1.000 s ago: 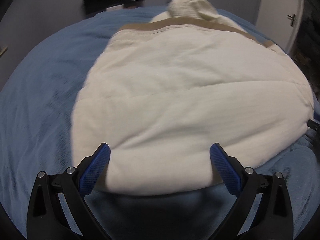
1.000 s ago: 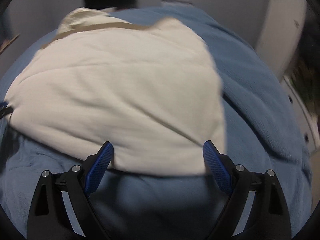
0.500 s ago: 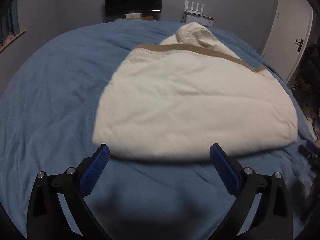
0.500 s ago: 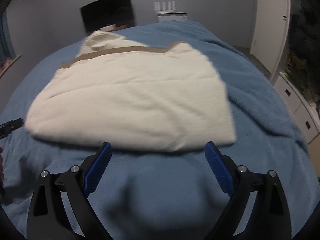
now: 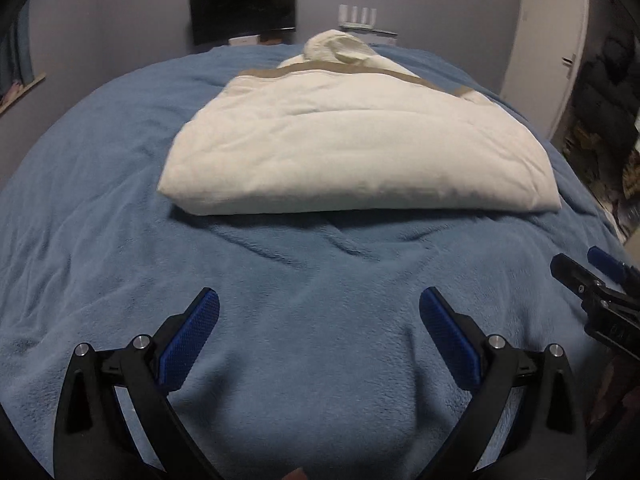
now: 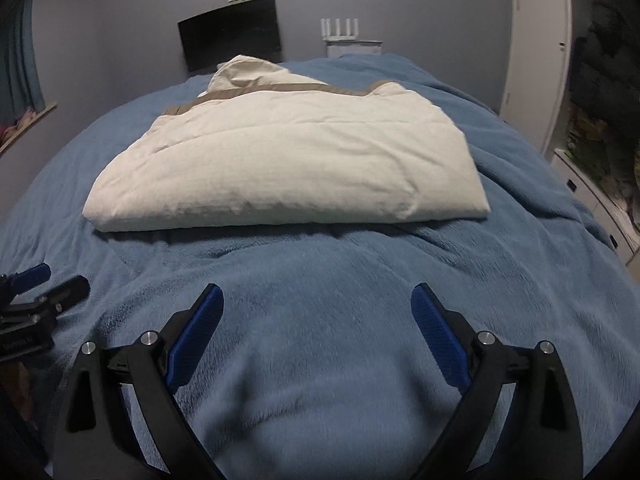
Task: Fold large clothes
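Observation:
A cream padded garment (image 5: 352, 148) with a tan band lies folded into a thick rectangle on the blue blanket (image 5: 312, 288); its hood bunches at the far end. It also shows in the right wrist view (image 6: 288, 164). My left gripper (image 5: 319, 300) is open and empty, held above the blanket well short of the garment's near edge. My right gripper (image 6: 318, 300) is open and empty, also short of the garment. The right gripper shows at the right edge of the left wrist view (image 5: 600, 284); the left gripper shows at the left edge of the right wrist view (image 6: 36, 296).
The bed (image 6: 540, 208) fills both views. A dark monitor (image 5: 244, 8) and a white router (image 5: 358, 14) stand at the far wall. A white door (image 5: 548, 36) and cluttered shelves (image 6: 600, 128) are on the right, with white drawers (image 6: 600, 208) beside the bed.
Both grippers have pulled back from the garment's near edge, where their open fingers were against it. The garment now lies farther off, and each gripper has come into the other's view.

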